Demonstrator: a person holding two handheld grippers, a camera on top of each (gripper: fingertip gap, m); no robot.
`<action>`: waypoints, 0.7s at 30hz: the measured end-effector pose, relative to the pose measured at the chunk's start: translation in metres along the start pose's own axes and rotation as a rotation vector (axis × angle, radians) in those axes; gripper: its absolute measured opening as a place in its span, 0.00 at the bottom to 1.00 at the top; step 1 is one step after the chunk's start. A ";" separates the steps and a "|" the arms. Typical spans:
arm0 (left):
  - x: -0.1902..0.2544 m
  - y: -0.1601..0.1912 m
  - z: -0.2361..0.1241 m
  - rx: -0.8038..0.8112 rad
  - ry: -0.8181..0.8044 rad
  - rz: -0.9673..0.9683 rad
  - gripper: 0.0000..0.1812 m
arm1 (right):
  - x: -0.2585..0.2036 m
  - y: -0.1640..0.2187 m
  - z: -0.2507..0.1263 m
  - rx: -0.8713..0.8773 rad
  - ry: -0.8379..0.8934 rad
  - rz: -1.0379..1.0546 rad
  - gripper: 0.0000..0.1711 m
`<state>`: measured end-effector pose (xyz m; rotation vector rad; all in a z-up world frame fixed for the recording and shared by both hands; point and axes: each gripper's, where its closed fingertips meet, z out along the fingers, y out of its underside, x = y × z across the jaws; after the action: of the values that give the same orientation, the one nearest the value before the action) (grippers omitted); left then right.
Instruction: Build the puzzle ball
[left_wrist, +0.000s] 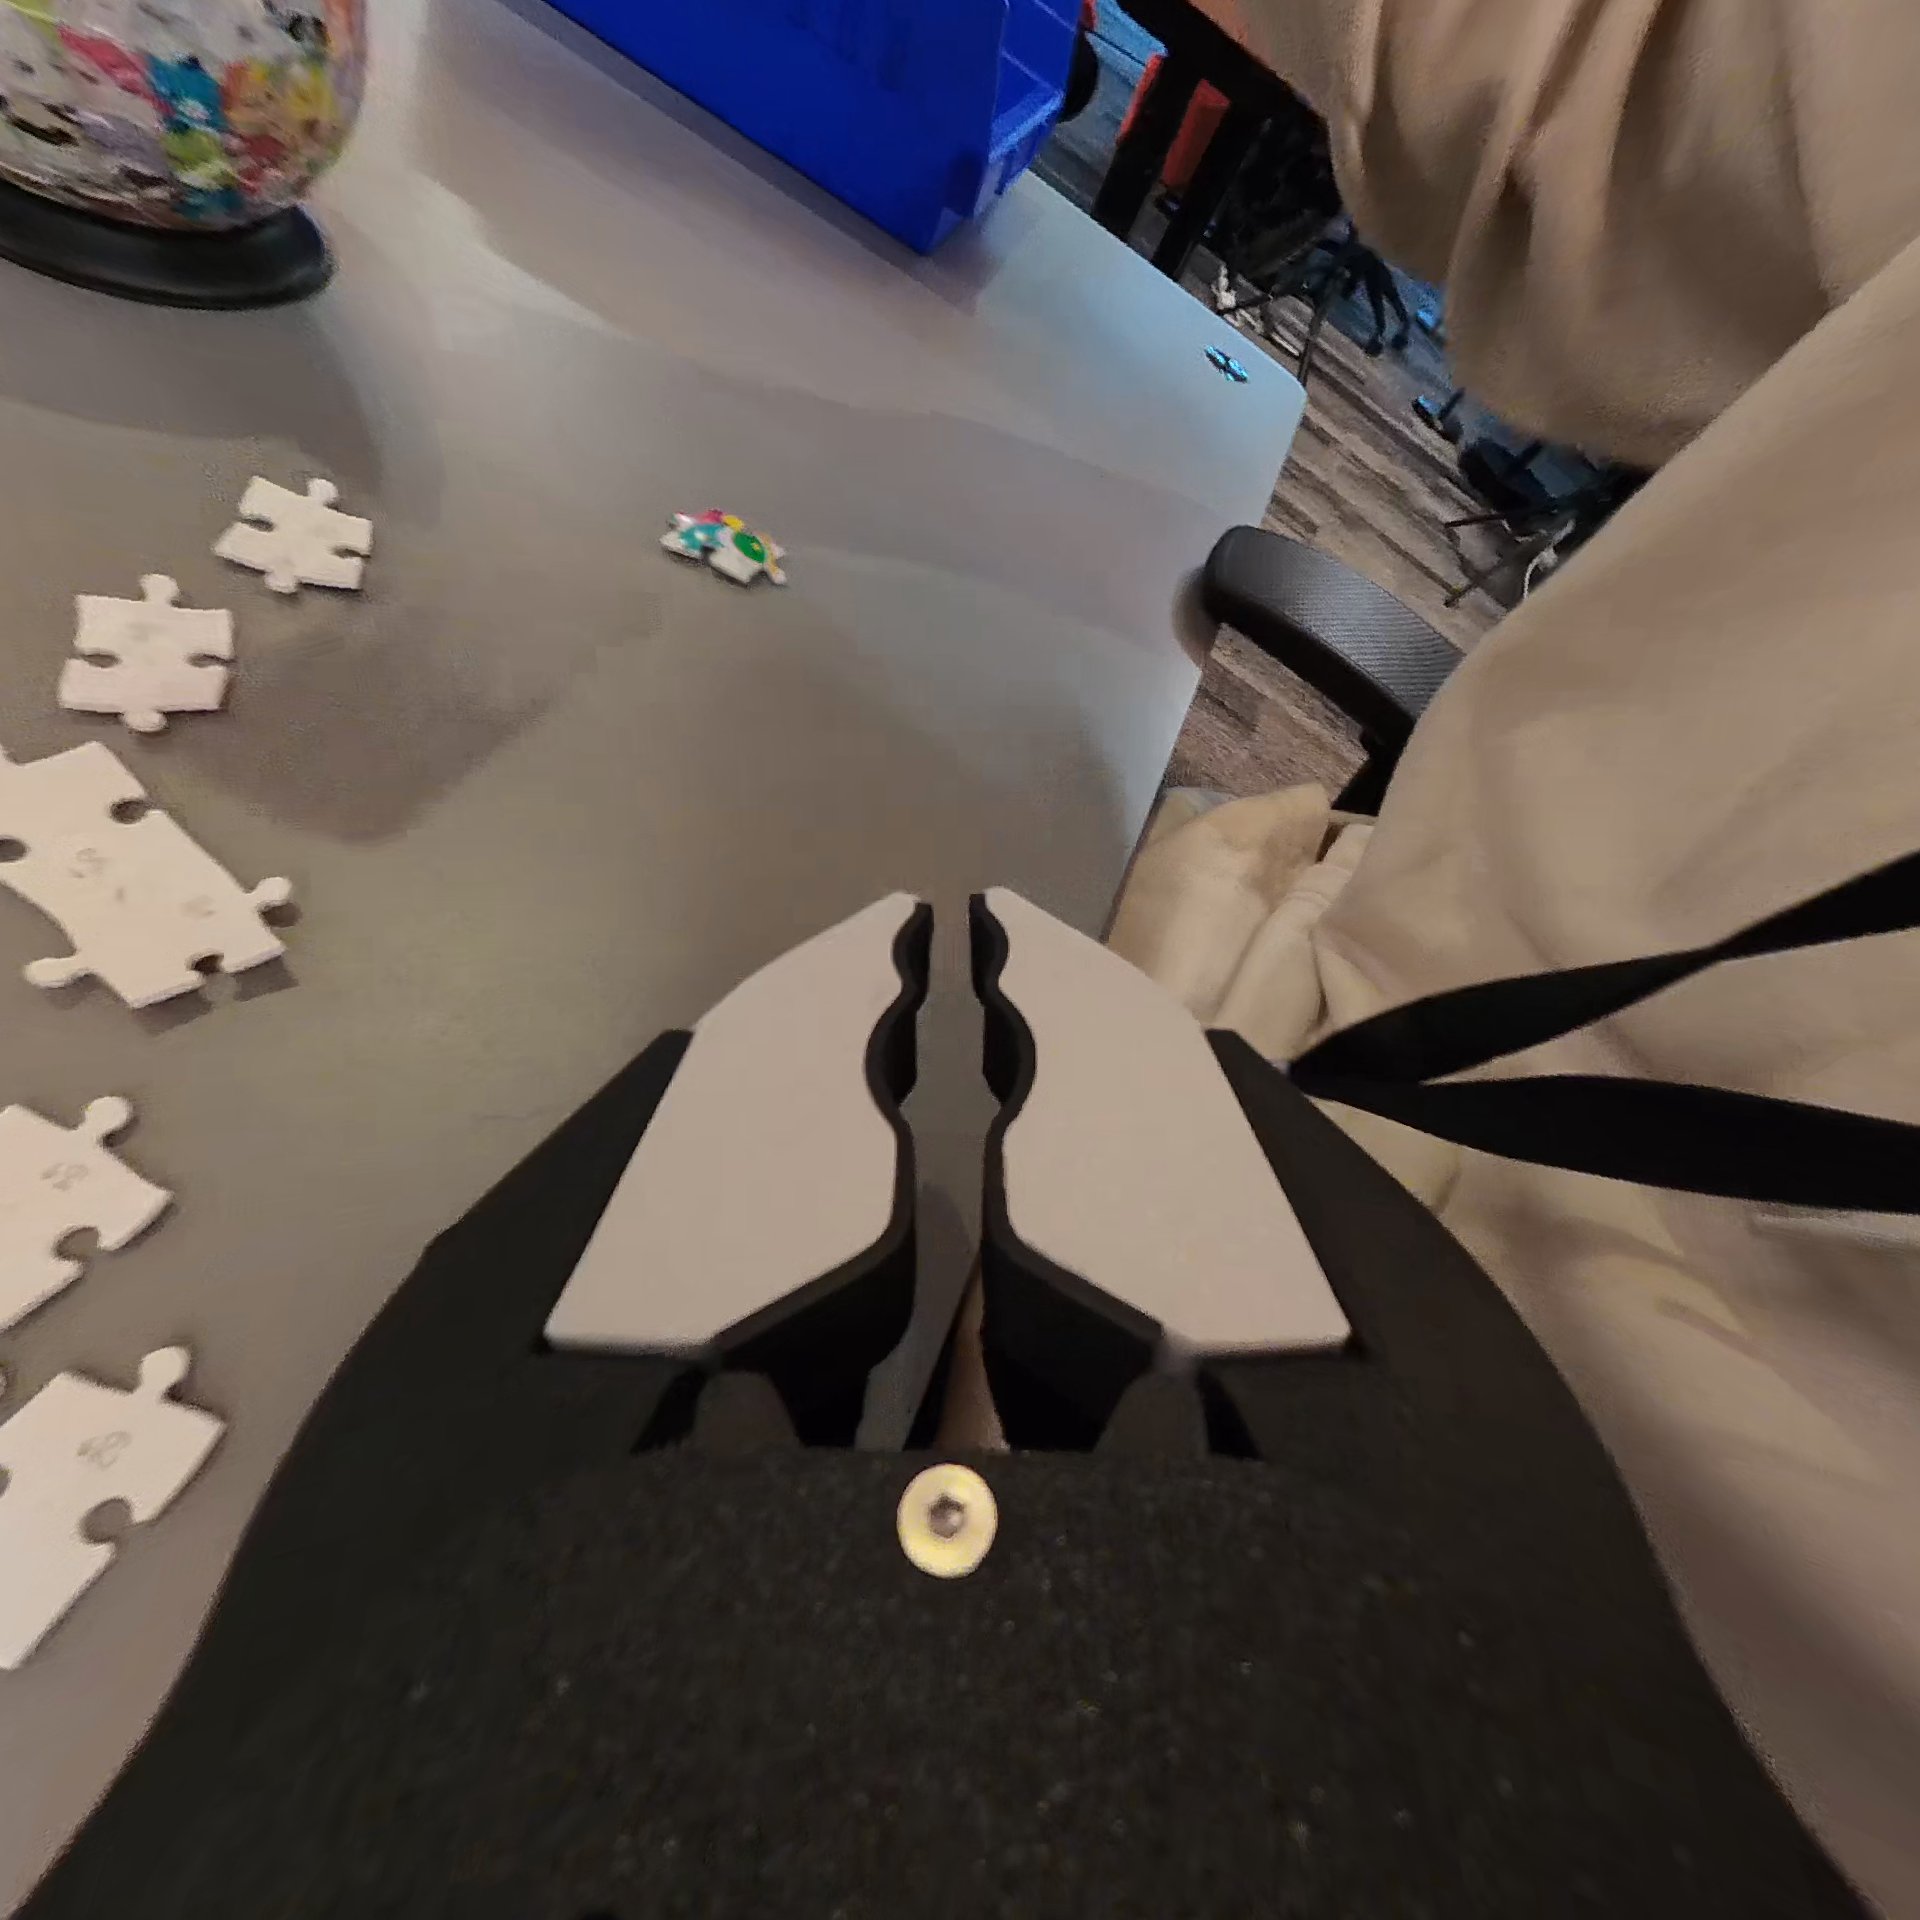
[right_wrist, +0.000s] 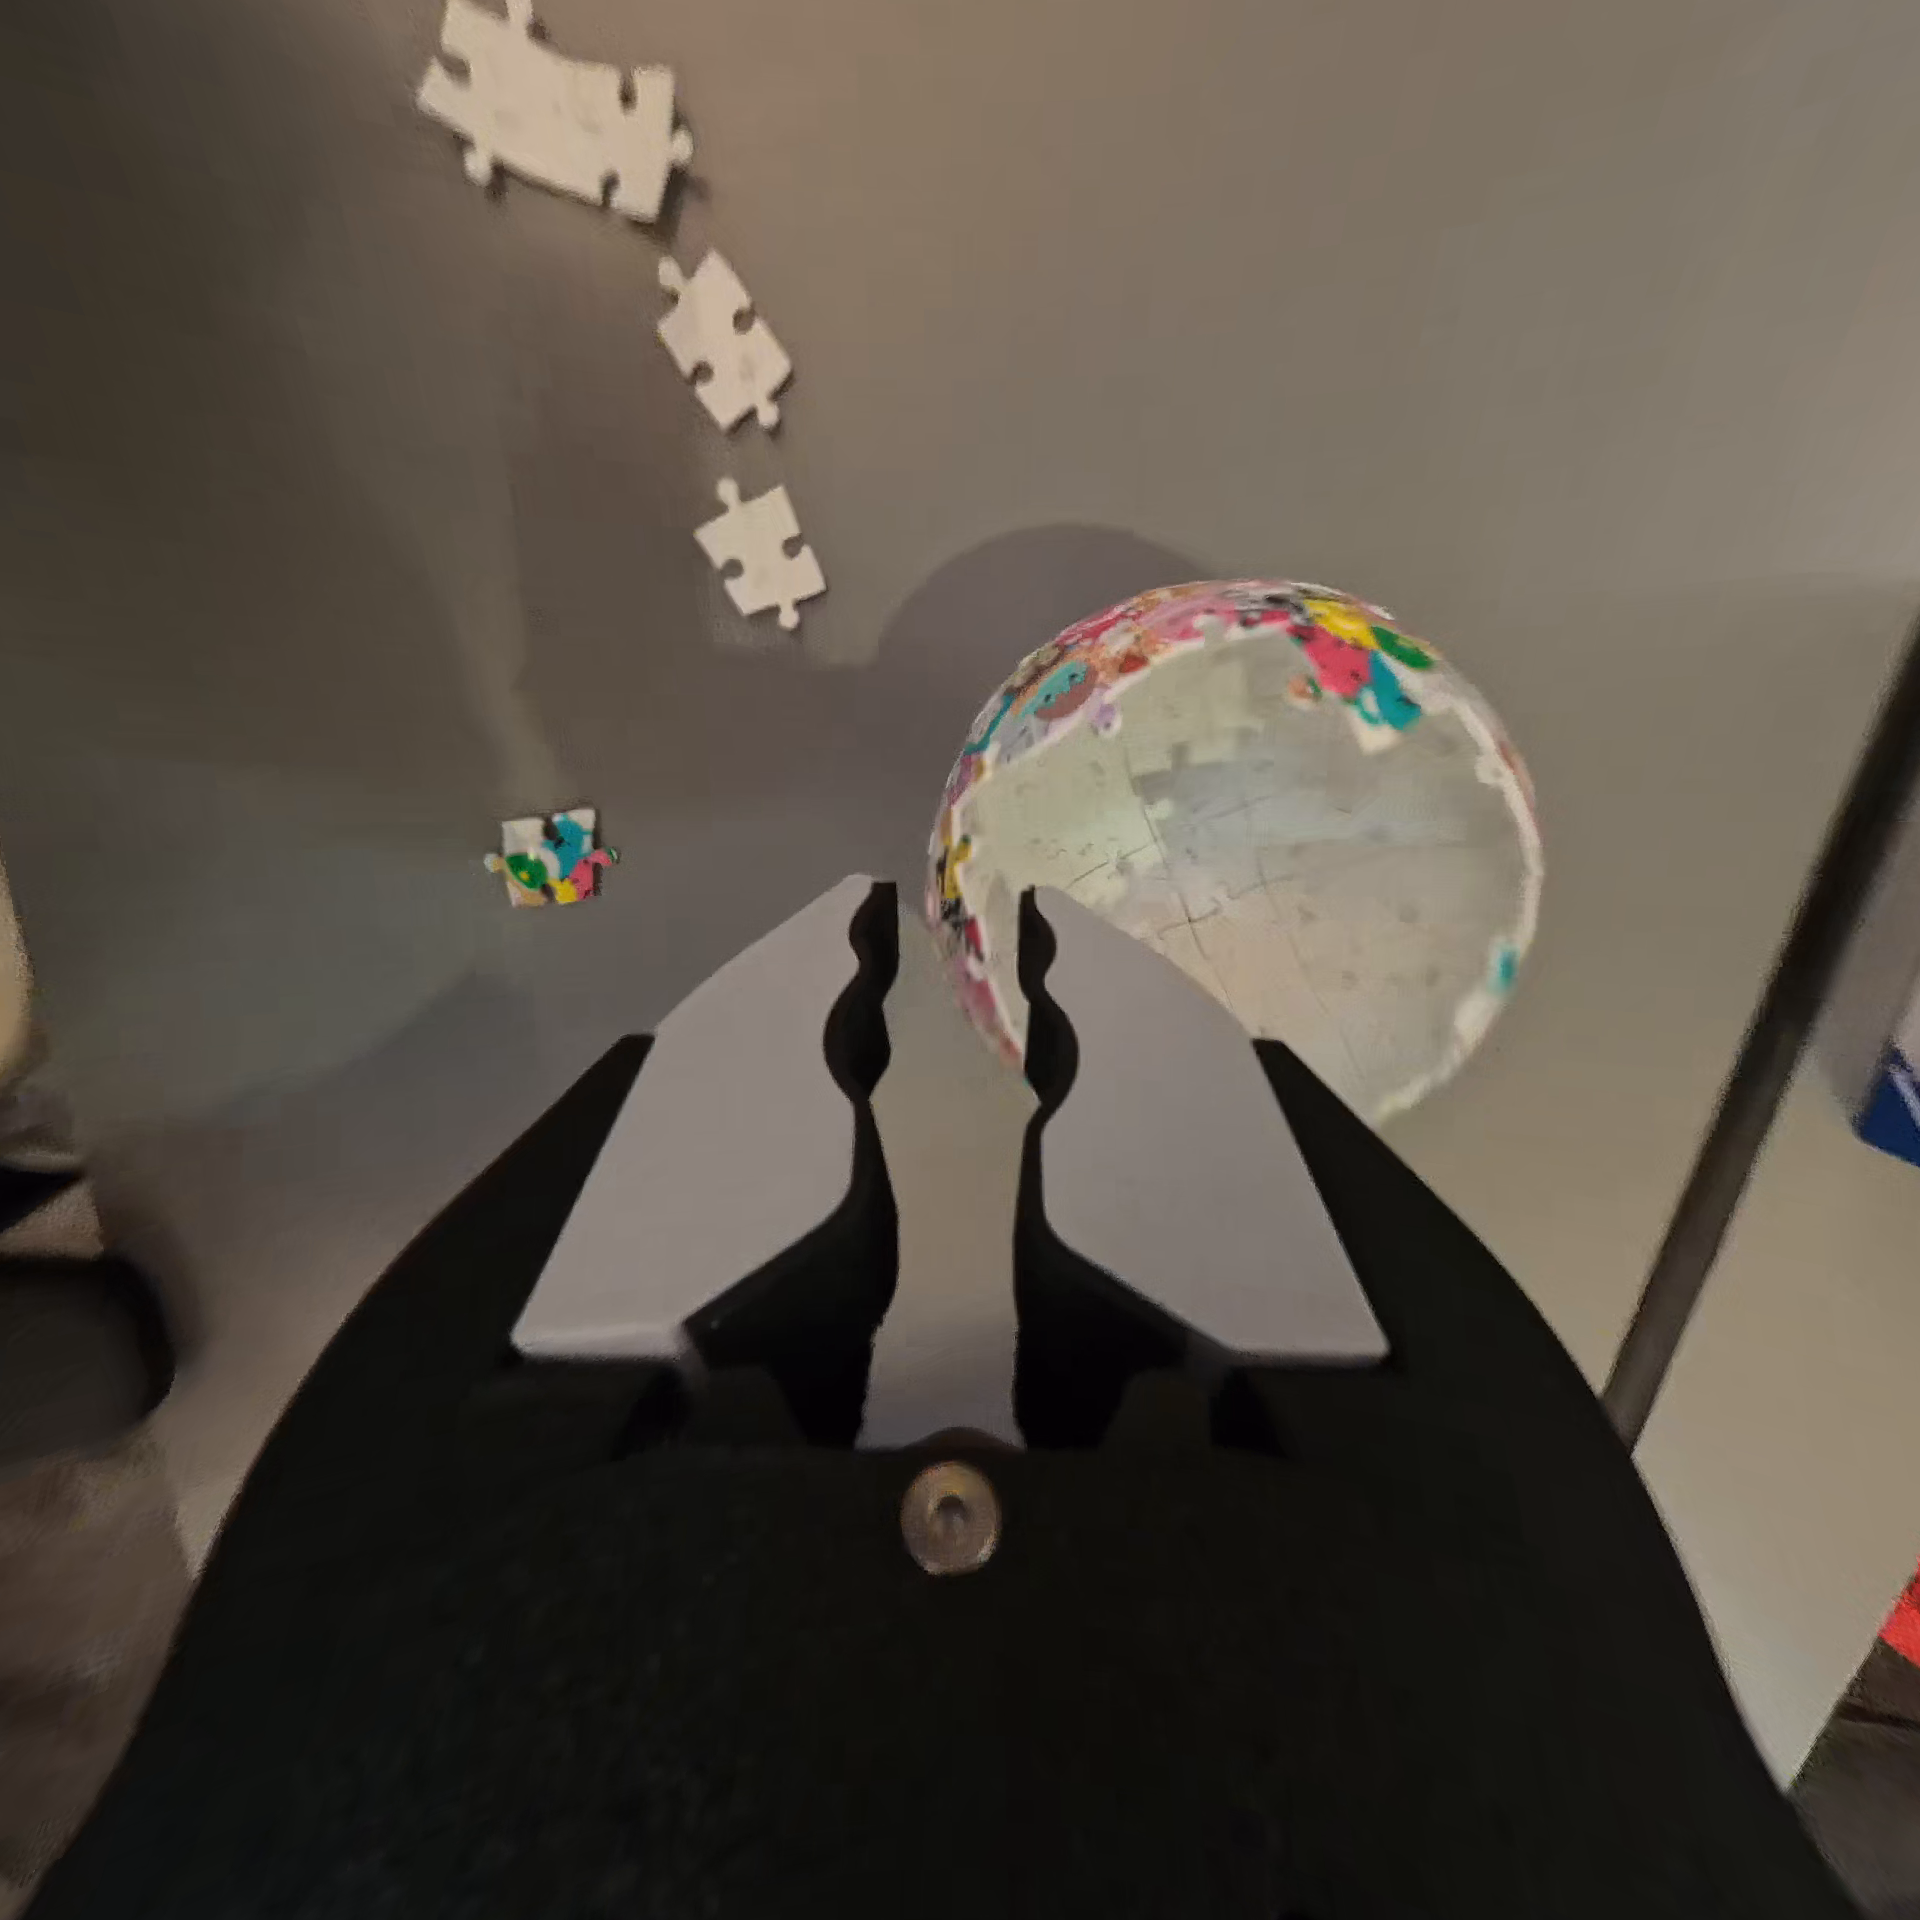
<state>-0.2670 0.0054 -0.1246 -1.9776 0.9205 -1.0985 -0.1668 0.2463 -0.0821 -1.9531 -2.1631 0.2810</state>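
Here, the left gripper hovers above a grey table near its edge, its fingers nearly together with only a thin gap and nothing between them. Ahead and left of its fingertips lies one colourful puzzle piece; white face-down pieces are scattered farther left. The right gripper has its fingers parted and empty. Just beyond its right fingertip sits the partly built puzzle ball, its open, pale inside facing the camera. The colourful piece lies left of the fingertips.
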 end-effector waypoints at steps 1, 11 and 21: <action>-0.002 -0.002 -0.001 0.016 -0.006 -0.010 0.04 | -0.001 0.000 -0.010 0.051 0.066 0.014 0.13; -0.067 -0.037 -0.042 0.223 -0.411 0.033 0.15 | -0.046 0.045 -0.026 0.774 0.659 0.581 0.25; -0.150 -0.067 -0.053 0.100 -0.800 0.046 0.23 | -0.100 0.041 -0.001 0.852 0.708 0.593 0.20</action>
<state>-0.3565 0.1522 -0.1079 -2.0308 0.4560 -0.2470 -0.1181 0.1506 -0.0957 -1.7142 -0.7922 0.4226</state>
